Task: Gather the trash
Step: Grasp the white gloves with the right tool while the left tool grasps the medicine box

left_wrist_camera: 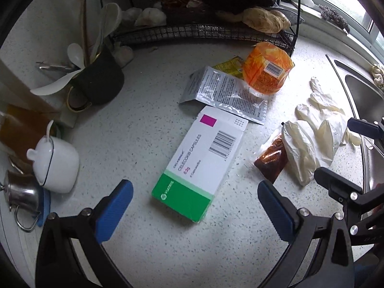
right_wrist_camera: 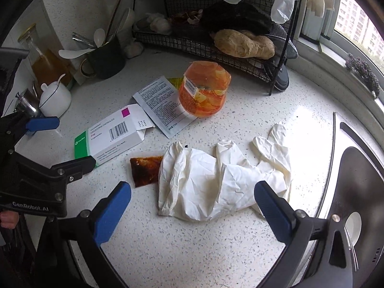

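A green-and-white medicine box lies flat on the speckled worktop, with a silver sachet and an orange wrapper just beyond it. The left tongs hover over the box, spread apart and empty. The right tongs gape empty over crumpled white gloves beside a brown sauce packet.

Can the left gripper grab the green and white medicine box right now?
Probably yes. The left gripper is open and the medicine box lies flat on the counter just ahead of its fingers, with nothing between them. Only its far end tucks under the silver sachet.
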The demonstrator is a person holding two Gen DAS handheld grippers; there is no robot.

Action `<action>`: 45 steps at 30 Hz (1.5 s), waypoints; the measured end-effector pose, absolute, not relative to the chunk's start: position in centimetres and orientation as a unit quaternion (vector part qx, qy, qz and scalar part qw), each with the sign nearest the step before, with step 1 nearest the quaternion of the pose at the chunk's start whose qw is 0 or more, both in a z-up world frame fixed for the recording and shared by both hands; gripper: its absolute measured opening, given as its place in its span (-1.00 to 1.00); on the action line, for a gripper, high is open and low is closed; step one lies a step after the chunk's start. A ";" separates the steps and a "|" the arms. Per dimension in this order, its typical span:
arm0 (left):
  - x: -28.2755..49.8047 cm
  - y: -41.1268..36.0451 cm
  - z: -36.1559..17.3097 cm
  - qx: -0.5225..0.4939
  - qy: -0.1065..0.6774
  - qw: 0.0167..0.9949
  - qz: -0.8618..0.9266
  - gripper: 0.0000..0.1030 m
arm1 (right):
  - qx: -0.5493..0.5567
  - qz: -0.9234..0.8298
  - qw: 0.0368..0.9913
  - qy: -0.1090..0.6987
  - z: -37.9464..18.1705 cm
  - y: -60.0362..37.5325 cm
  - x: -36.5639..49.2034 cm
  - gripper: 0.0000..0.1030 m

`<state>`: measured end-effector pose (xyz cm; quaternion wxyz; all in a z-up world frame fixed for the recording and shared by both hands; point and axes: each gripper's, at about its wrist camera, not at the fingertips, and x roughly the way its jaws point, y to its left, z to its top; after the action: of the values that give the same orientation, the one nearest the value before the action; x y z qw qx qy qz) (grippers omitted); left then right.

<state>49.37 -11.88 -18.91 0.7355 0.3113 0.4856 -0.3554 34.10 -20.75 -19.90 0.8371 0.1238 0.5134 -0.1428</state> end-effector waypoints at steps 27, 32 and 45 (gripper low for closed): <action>49.0 -13.8 -22.3 0.297 0.513 0.715 -0.371 0.27 | 0.144 -0.175 0.823 0.521 -20.3 -23.1 30.3 0.99; 47.8 -12.3 -20.9 0.270 0.520 0.739 -0.333 0.26 | 0.125 -0.130 0.832 0.525 -20.8 -23.5 31.9 0.99; 40.9 -6.6 -19.6 0.201 0.544 0.787 -0.208 0.26 | 0.055 -0.025 0.832 0.551 -22.6 -24.1 34.8 -0.74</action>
<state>40.91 -6.62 -19.57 0.7875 0.2008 0.5444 -0.2078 34.75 -24.07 -22.62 0.8324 0.0551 0.5509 -0.0250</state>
